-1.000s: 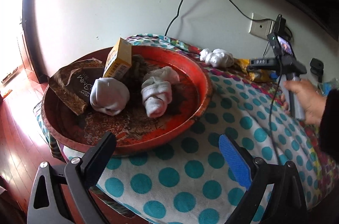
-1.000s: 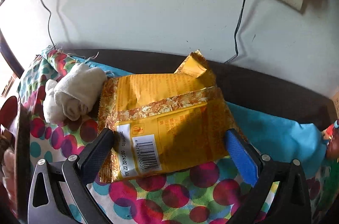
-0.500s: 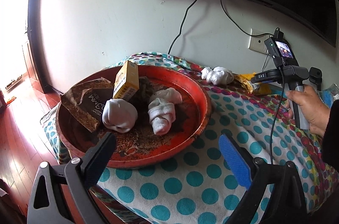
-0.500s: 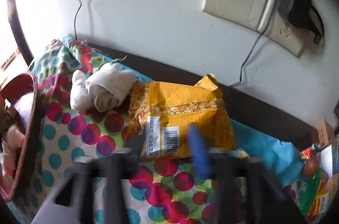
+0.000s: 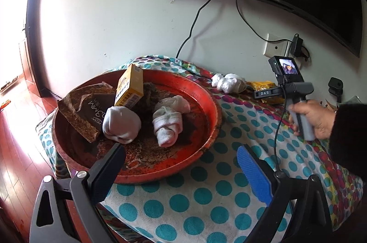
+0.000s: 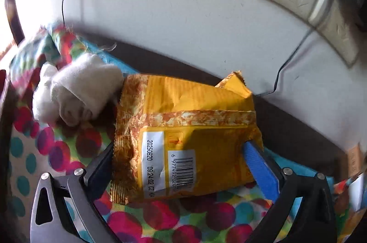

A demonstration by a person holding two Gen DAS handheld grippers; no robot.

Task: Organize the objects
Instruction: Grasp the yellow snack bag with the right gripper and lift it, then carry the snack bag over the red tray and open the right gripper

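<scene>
Change: right tongs (image 6: 181, 160) have come back down around the yellow snack packet (image 6: 183, 139), jaws apart, flanking its near end.
Left tongs (image 5: 181, 165): apart, empty.
Packet: flat on surface, beside rolled sock (image 6: 78, 93).
Handling: probably light, crinkly, slippery; grip the sealed edge.

Blown-out daylight from left, fisheye-warped edges, right view blurred

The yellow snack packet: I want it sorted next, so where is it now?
The yellow snack packet lies on the dotted cloth near the wall, between the right tool's fingers, beside a rolled white sock.
</scene>
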